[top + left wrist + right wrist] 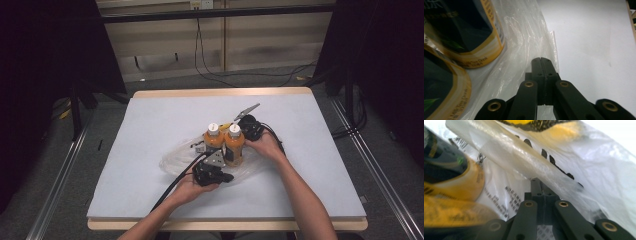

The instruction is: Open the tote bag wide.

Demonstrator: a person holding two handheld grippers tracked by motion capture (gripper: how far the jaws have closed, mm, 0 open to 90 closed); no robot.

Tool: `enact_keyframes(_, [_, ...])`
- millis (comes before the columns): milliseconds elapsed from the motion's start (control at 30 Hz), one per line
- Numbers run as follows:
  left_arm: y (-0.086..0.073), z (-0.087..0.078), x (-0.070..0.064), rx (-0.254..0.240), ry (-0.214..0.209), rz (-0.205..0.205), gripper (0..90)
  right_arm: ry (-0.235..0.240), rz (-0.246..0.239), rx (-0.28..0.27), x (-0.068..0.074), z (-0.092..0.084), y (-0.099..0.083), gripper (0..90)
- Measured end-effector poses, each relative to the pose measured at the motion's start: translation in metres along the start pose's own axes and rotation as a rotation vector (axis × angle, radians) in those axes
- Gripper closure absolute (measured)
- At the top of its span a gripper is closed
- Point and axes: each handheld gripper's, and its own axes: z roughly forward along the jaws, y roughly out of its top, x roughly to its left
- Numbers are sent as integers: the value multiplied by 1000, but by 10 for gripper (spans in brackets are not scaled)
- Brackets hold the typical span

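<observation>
Two orange bottles [226, 144] with white caps, upright and touching side by side at mid-frame in the high view, standing on a clear plastic bag [172, 159] spread flat around their bases. Same bag [524, 45] wrinkled across the middle of the left gripper view, labelled bottle bases at that view's left edge.

Left gripper [212, 172] just below the bottles, jaws pressed together on the bag's edge [554, 53], thin film caught between the tips. Right gripper [248, 125] at the upper right of the bottles, jaws likewise pressed together [541, 185], a fold of the printed film [524, 160] lying across the tips; whether film is actually pinched there cannot be told, picture blurred.

Step in hand, by the look of it: drawing the bag up around the bottles. Best done by keeping both pinches firm on the film alone, lifting the two sides evenly, avoiding any nudge against the bottles so neither tips, and keeping the mouth wide rather than tugging one side tight.

White sheet [150, 125] covering a pale wooden table [220, 92], bare apart from these things. Beyond, at the top of the frame, grey floor, loose black cables [210, 70], a light panelled wall; dark curtains at both sides, metal rails along the lower edges.
</observation>
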Motion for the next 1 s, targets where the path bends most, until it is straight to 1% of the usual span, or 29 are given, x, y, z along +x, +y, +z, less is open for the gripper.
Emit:
enact_keyframes(33, [0, 0, 0, -4, -3, 1, 900, 2, 2, -4, -1, 1, 1, 900])
enact_keyframes(67, [-1, 2, -1, -24, -10, -3, 900, 3, 9, -7, -1, 1, 1, 900])
enact_keyframes(100, [-1, 2, -2, -26, -6, -7, 900, 3, 14, -13, -2, 2, 1, 900])
enact_keyframes(133, [-1, 1, -2, -16, -13, -4, 900, 2, 17, -18, -2, 3, 1, 900])
enact_keyframes(167, [-1, 2, -2, -24, -14, -3, 900, 0, 17, -19, -2, 3, 2, 900])
enact_keyframes(233, [-1, 1, -3, -13, -18, 2, 900, -11, 17, -13, -3, 4, 3, 900])
enact_keyframes(267, [-1, 2, -4, -25, -17, 0, 900, -7, 18, -20, -4, 5, 4, 900])
enact_keyframes(300, [-1, 2, -4, -27, -17, 2, 900, -10, 17, -16, -4, 6, 5, 900])
enact_keyframes(333, [-1, 1, -5, -12, -17, 2, 900, -19, 19, -10, -4, 6, 7, 900])
enact_keyframes(367, [-1, 1, -5, -19, -20, 9, 900, -25, 17, -6, -5, 8, 9, 900])
enact_keyframes(400, [-1, 1, -6, -13, -17, 14, 900, -29, 4, -2, -5, 8, 11, 900])
enact_keyframes(467, [-1, 1, -7, -18, -25, 13, 900, -39, -7, -5, -5, 11, 14, 900])
enact_keyframes(567, [-1, 1, -8, -14, -30, 14, 900, -41, 19, -11, -8, 13, 16, 900])
enact_keyframes(600, [-1, 1, -8, -15, -30, 22, 900, -43, 15, -12, -9, 14, 17, 900])
enact_keyframes(633, [-1, 1, -8, -8, -25, 25, 900, -53, 20, -3, -9, 15, 19, 900])
enact_keyframes(733, [-1, 1, -10, -15, -32, 17, 900, -80, 17, 11, -9, 18, 25, 900])
enact_keyframes(800, [-1, 1, -10, -10, -36, 23, 900, -78, 31, 9, -11, 20, 28, 900])
enact_keyframes(867, [-1, 1, -11, -8, -35, 31, 900, -80, 33, -1, -14, 23, 30, 900])
enact_keyframes(900, [-1, 0, -12, -6, -39, 28, 900, -78, 50, 7, -13, 23, 30, 900])
enact_keyframes(933, [-1, 1, -12, -8, -40, 29, 900, -80, 40, -2, -15, 24, 31, 900])
enact_keyframes(967, [-1, 0, -13, -6, -41, 30, 900, -84, 45, -1, -15, 24, 32, 900])
enact_keyframes(1000, [-1, 1, -13, -9, -40, 33, 900, -78, 48, -6, -16, 25, 32, 900])
